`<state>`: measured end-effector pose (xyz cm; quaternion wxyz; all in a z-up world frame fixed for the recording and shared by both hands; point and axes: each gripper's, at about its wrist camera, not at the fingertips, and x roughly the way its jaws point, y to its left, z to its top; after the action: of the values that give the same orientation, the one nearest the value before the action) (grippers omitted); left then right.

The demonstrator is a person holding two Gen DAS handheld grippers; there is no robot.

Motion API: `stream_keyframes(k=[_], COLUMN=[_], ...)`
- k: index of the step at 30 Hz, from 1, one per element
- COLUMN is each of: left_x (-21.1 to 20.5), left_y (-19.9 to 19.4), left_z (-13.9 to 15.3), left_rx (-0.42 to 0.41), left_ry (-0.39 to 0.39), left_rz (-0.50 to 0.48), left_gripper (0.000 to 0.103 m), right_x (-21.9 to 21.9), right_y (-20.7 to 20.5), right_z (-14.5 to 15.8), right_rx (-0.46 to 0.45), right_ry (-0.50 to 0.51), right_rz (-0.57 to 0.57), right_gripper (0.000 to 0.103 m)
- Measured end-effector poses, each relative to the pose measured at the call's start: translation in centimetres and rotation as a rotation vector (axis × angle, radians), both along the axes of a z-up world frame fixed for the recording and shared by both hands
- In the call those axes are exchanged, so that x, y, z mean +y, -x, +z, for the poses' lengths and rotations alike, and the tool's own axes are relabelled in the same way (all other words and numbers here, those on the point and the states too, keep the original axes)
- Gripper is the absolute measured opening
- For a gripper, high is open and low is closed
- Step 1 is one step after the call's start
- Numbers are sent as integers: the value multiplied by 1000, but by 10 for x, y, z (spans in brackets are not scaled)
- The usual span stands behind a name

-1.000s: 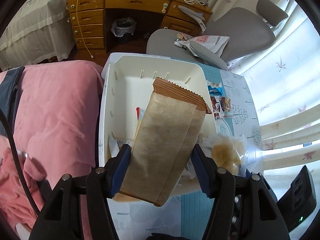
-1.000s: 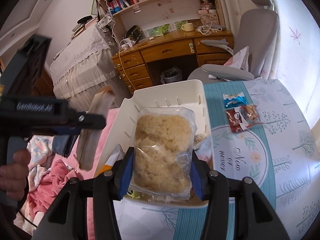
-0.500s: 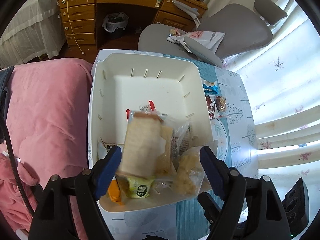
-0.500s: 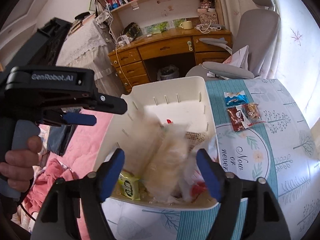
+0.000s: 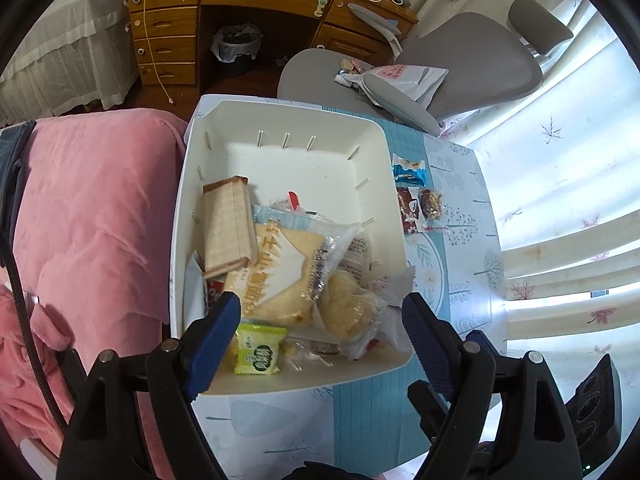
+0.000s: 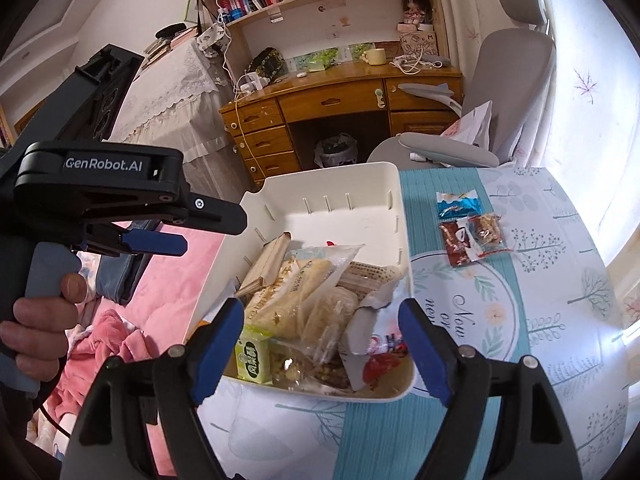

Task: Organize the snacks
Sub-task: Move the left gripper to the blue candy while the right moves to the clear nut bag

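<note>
I note both the left gripper [image 5: 320,320] and right gripper [image 6: 320,324] just opened, empty; remaining snack packets [image 6: 470,236], at two o'clock beside the bin [image 6: 394,184], look light, crinkly, slippery—pinch mid-body.

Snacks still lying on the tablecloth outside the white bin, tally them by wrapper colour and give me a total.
Blue wrapper: 1
Dark red-brown wrapper: 1
Clear wrapper with a reddish-brown bar inside: 1
Total: 3, all on the tablecloth beside the white bin.
</note>
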<state>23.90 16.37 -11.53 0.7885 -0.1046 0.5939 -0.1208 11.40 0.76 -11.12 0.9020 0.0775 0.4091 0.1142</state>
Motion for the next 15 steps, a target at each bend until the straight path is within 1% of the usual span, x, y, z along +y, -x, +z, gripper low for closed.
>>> stream_keyframes(k=[8, 15], left_x=[-34, -83], left_y=[14, 18], left_z=[16, 25], left_rx=[-10, -12], left_ry=[-2, -9], left_rz=[29, 67], left_gripper=[82, 82], right_x=[-42, -94], right_y=[4, -2], right_z=[16, 23], right_rx=[-24, -32], right_ry=[20, 33], right_rz=[20, 61], right_gripper=[80, 80])
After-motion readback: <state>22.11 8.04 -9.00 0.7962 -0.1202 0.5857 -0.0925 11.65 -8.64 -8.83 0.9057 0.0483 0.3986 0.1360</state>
